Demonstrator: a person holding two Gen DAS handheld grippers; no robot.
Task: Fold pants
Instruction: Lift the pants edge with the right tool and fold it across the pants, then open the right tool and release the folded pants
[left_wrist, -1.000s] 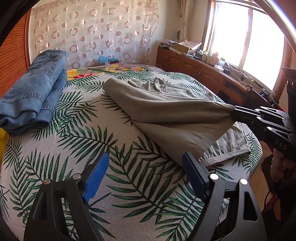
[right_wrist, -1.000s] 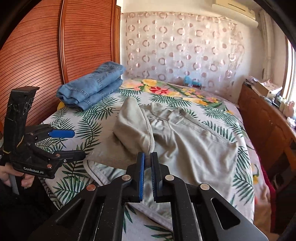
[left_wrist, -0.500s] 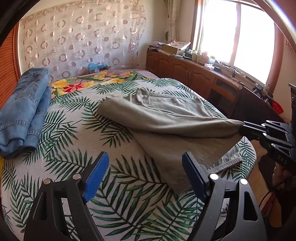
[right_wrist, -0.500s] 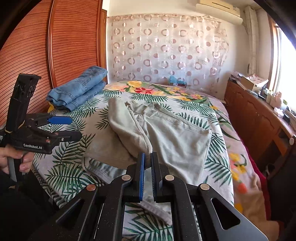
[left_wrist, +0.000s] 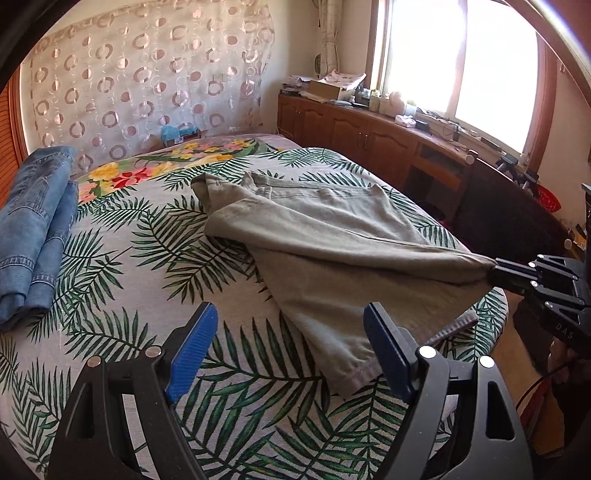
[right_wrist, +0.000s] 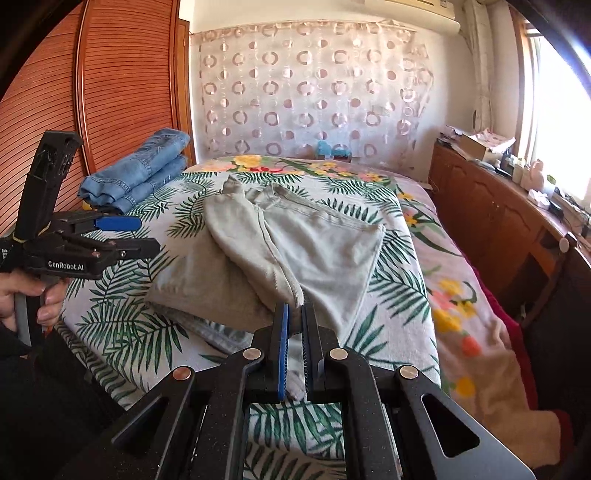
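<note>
Right tool (right_wrist: 293, 325) pressed together on a bunched hem end of the grey-green pants (right_wrist: 314, 243), lifting that leg clear of the bed (right_wrist: 402, 302) and drawing it taut toward the near edge, probably so the fabric can be laid flat over the other leg without dragging creases along. Left tool (left_wrist: 286, 347) spread wide, pinching nothing, hovering above the leaf-print bedspread just beside the lower pant leg's hem, likely kept ready to catch or pin the loose edge once the raised leg comes down. From the held hem outward: pants across the middle of the bed, waistband end toward the far side, one leg flat on the cover, the other slanting up from it in a tight ridge to the right tool. A folded pair of blue jeans (left_wrist: 33, 229) stacked near the far left side of the bed, well apart from the pants, apparently set aside as finished. Beyond the bed's far edge, a sheer curtain with ring pattern (right_wrist: 314, 92); along the bed's right side, a wooden cabinet run (left_wrist: 373, 140) under the window. Fold judged to be in its opening stage, leg-on-leg not yet complete.
</note>
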